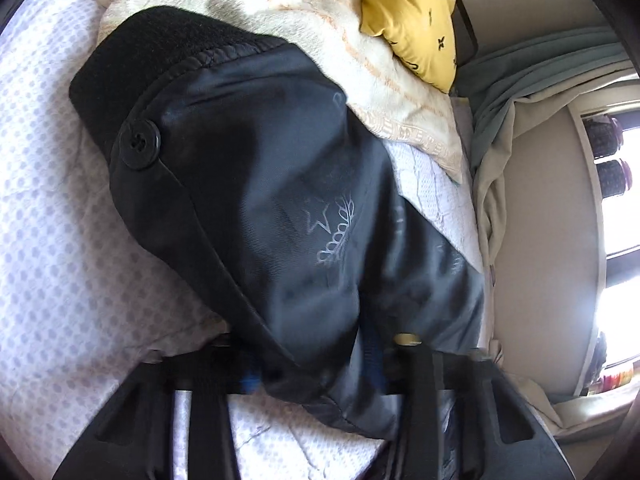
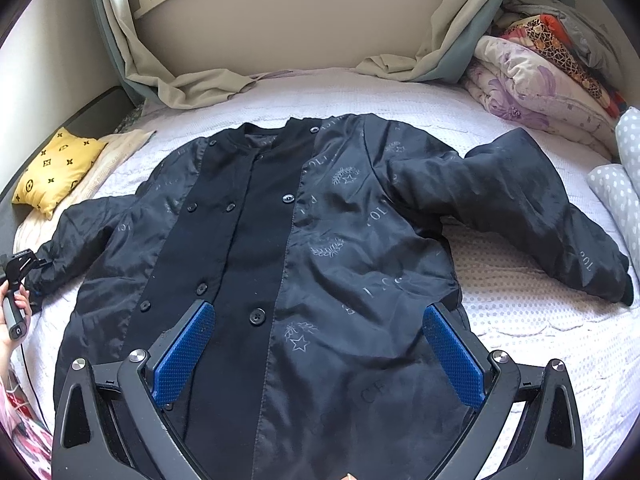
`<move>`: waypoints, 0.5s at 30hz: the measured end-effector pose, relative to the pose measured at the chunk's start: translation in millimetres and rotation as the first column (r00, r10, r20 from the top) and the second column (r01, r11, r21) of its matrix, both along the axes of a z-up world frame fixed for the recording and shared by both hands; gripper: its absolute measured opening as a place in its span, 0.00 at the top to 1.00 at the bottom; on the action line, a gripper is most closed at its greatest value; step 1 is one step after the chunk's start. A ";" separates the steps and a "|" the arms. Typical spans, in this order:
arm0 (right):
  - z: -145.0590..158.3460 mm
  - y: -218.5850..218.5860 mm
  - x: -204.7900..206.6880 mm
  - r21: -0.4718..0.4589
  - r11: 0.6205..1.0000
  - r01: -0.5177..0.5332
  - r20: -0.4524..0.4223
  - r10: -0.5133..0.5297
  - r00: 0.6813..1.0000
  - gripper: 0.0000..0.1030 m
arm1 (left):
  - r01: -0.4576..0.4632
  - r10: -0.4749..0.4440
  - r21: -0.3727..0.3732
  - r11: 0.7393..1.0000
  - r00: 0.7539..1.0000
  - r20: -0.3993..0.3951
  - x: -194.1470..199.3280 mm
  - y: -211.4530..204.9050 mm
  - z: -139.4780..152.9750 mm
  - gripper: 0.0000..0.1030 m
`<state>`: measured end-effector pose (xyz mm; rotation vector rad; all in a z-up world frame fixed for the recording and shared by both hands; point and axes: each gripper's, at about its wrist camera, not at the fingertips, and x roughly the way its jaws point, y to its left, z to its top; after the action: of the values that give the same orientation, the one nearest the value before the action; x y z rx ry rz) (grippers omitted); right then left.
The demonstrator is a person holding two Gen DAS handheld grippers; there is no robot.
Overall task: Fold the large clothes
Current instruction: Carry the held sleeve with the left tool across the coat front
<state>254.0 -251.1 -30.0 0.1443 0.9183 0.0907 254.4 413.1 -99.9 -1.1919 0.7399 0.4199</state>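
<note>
A large black jacket (image 2: 320,240) lies spread flat on the bed, front up, with a matte buttoned band down the middle and shiny panels printed with grey wreaths and stars. Both sleeves stretch out sideways. My right gripper (image 2: 318,356) hovers open over the jacket's lower front, its blue pads (image 2: 184,356) wide apart with nothing pinched. In the left wrist view the left sleeve (image 1: 280,200), with a ribbed cuff and one button (image 1: 140,144), runs between my left gripper's (image 1: 316,364) fingers, which are shut on the bunched cloth. Their pads are mostly hidden by the sleeve.
The bed (image 2: 520,320) has a white dotted cover. A yellow cushion (image 2: 56,168) and a cream blanket (image 1: 260,4) lie at its left end. Folded quilts (image 2: 532,76) and dotted pillows (image 2: 616,192) are stacked at the right. Curtains (image 2: 192,80) hang at the back wall. A hand (image 2: 12,312) holds the left gripper's handle.
</note>
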 end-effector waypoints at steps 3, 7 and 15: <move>-3.4 2.4 2.6 -0.007 1.000 -0.002 -0.009 0.002 1.000 0.00 | 0.015 -0.016 0.063 0.998 1.000 0.014 0.0 -6.7 16.7 0.79; -6.3 6.5 4.8 -0.013 1.000 -0.009 -0.017 0.009 1.000 0.00 | 0.060 -0.066 0.209 0.976 0.998 0.024 5.1 -23.5 51.0 0.82; -4.8 5.6 4.1 -0.016 1.000 -0.004 -0.016 0.004 1.000 0.00 | 0.106 -0.149 0.430 0.896 0.987 0.067 8.1 -70.3 112.3 0.82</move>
<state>258.1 -245.5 -34.8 0.1282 0.9353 0.0862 262.5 342.8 12.5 -0.7405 0.5978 0.3856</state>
